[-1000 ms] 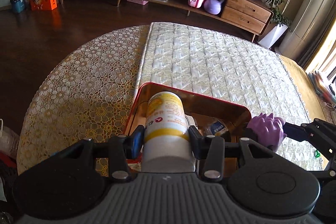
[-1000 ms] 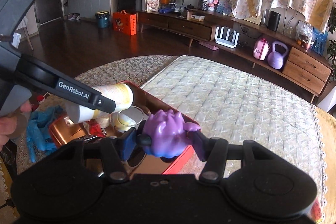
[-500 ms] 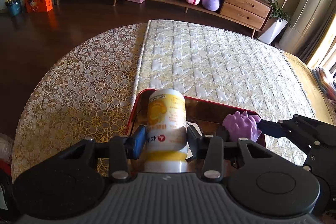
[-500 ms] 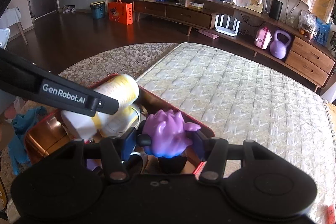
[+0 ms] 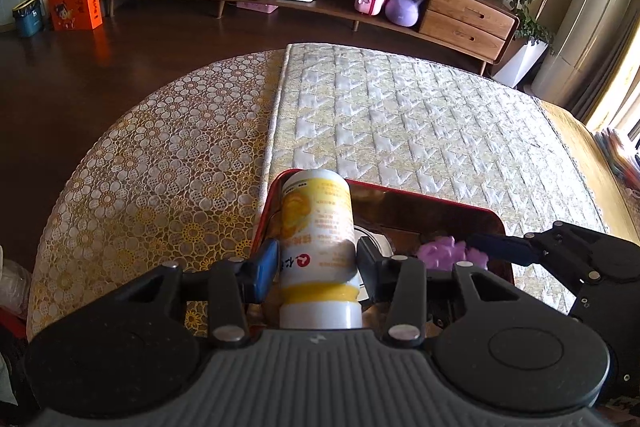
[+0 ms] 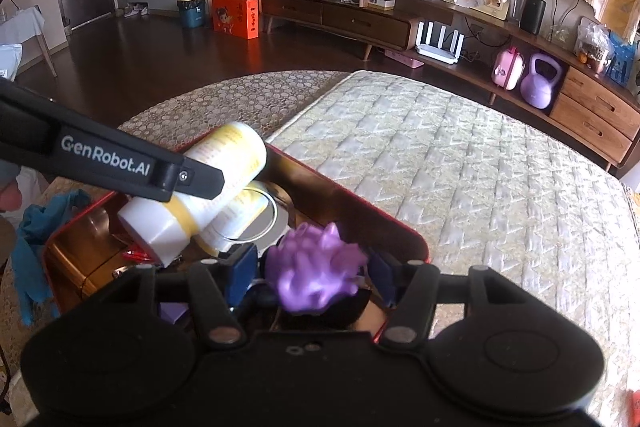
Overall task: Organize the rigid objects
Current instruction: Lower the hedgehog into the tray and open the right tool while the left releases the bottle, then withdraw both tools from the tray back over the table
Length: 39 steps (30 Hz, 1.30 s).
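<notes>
My left gripper (image 5: pixel 316 263) is shut on a white and yellow bottle (image 5: pixel 316 219), which tilts over the left end of an open red tin (image 5: pixel 440 199). In the right wrist view the same bottle (image 6: pixel 224 163) hangs under one of the left gripper's fingers (image 6: pixel 192 181). My right gripper (image 6: pixel 312 277) is low over the tin's (image 6: pixel 360 211) near right corner. Its jaws are opening around a purple spiky toy (image 6: pixel 316 275), and a gap shows beside the left pad. The toy (image 5: pixel 444 253) rests inside the tin.
A second yellow-and-white can (image 6: pixel 244 215) with a round metal rim lies in the tin under the bottle. A blue cloth (image 6: pixel 36 235) lies left of the tin. The tin stands on a quilted mat (image 6: pixel 460 187) beside a lace tablecloth (image 5: pixel 160 187).
My right gripper came down with the purple toy into the tin and its jaws spread apart. The left gripper keeps its hold on the bottle over the tin.
</notes>
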Available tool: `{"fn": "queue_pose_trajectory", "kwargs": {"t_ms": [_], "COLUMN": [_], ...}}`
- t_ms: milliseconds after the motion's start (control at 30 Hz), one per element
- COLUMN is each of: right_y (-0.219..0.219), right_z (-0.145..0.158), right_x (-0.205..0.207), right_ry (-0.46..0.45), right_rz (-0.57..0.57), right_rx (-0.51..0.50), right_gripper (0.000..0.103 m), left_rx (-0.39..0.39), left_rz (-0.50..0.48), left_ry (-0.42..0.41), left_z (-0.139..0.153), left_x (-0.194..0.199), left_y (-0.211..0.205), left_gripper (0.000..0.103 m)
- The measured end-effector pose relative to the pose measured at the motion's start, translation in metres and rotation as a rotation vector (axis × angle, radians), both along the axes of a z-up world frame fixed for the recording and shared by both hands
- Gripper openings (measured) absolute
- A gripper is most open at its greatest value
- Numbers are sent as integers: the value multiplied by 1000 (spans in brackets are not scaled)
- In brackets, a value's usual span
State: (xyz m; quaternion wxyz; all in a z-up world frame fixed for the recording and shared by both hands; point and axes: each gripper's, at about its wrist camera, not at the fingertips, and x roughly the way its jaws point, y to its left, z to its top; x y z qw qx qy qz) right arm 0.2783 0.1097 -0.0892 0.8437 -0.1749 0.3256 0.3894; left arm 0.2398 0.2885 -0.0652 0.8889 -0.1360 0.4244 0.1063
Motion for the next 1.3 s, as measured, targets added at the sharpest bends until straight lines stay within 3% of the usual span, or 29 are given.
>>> {"fn": "queue_pose_trajectory", "kwargs": {"t_ms": [200, 533, 1133, 1300], "right_y": [-7, -35, -94, -128], "right_z": [9, 26, 53, 53], "right_x": [-4, -19, -62, -68], "right_ry": [1, 26, 108, 109], "right_rz": [4, -3, -18, -60], "right_rx": [25, 68, 100, 119], "right_gripper": [64, 65, 87, 95], "left_rx": [5, 22, 47, 58], "left_rz": [-1, -2, -78, -99], "left_ry": [7, -20, -41, -58], "left_z": [1, 16, 34, 36], "left_x": [-6, -22, -54, -59], "left_y": [-1, -13, -77, -101], "left_gripper": [44, 59, 66, 78]}}
